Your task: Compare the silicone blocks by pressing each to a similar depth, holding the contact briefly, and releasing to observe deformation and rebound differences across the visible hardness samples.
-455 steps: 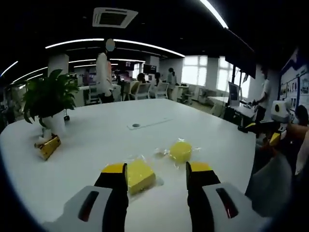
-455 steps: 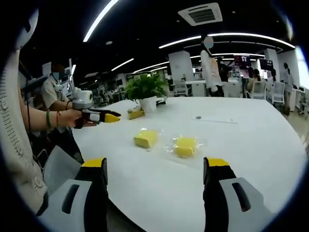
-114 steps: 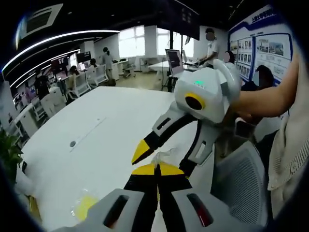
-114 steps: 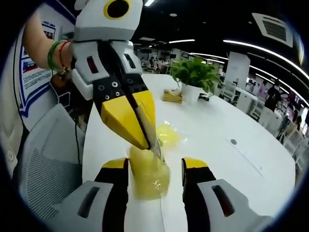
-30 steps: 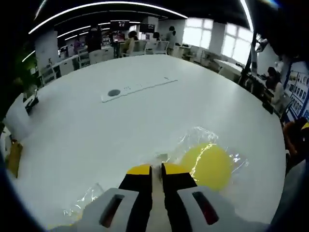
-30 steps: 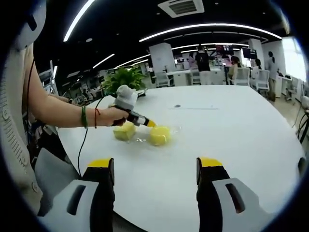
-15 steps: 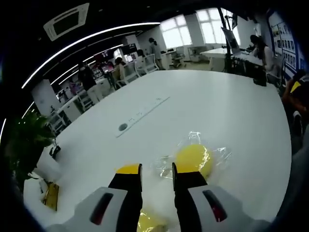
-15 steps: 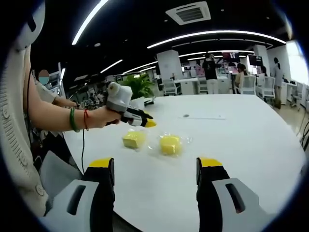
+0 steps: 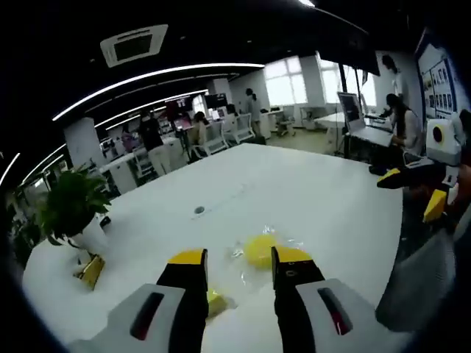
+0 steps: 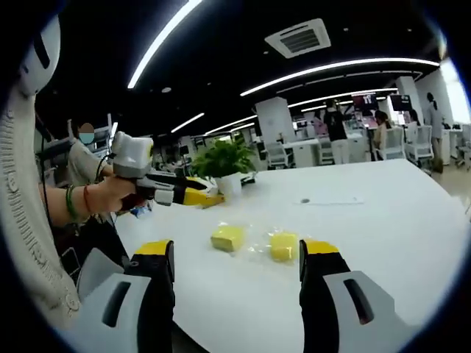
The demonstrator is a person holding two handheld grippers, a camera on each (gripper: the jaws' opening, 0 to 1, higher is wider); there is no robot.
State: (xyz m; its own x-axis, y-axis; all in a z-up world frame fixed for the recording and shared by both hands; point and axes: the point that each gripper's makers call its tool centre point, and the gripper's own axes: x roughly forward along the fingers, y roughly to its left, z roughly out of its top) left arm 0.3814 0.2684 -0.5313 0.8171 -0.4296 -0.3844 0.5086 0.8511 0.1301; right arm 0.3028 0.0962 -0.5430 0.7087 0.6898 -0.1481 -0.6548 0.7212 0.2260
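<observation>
Two yellow silicone blocks in clear wrap lie on the white table [image 9: 324, 198]. In the left gripper view the round block [image 9: 257, 250] sits just beyond my left gripper [image 9: 239, 257], whose jaws stand open and apart with nothing between them. The square block [image 9: 215, 301] peeks out behind its left jaw. In the right gripper view the square block [image 10: 228, 237] and the other block [image 10: 282, 246] lie ahead of my open right gripper [image 10: 237, 248]. The left gripper [image 10: 208, 198] hovers above the table, left of the blocks, in a hand [image 10: 110, 195]. The right gripper [image 9: 413, 193] shows at the far right, open.
A potted plant [image 9: 70, 209] with a small yellow packet [image 9: 92, 271] beside it stands at the table's left side; the plant [image 10: 228, 158] is behind the blocks. A grey strip with a round port [image 9: 199, 210] runs mid-table. People and desks fill the room behind.
The left gripper has lifted up and back from the round block, and its jaws have gone from nearly shut to open. The right gripper stays open and back.
</observation>
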